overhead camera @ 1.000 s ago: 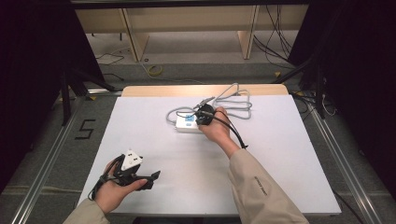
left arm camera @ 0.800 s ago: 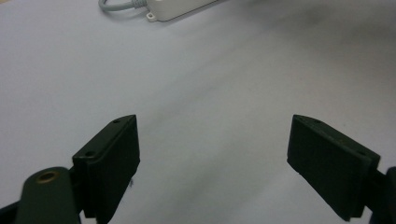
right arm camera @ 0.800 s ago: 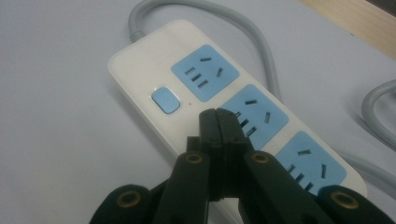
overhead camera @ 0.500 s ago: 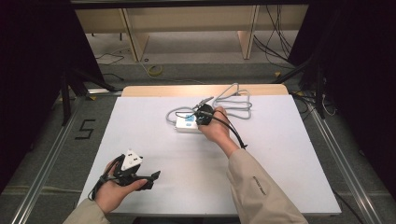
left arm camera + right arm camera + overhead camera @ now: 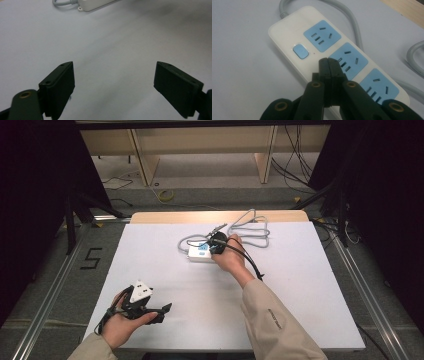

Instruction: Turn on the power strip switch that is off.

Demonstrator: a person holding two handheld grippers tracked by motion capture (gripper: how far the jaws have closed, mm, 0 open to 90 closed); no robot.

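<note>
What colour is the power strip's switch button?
Light blue button, on the white power strip; clearest in the right gripper view.

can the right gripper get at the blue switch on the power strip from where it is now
Probably yes. The right gripper, jaws shut, hovers over the power strip with its tips just beside the blue switch. Nothing lies between them, and the grey cable runs clear behind the strip.

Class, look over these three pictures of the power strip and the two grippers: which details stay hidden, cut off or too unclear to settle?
- Right gripper view: whether the shut right gripper touches the power strip or hovers above it; its own jaws cover the spot.
- Right gripper view: the strip's near end, hidden behind the gripper.
- Left gripper view: most of the strip, cut off by the top edge.
- High view: the cable's plug, too small to make out.
</note>
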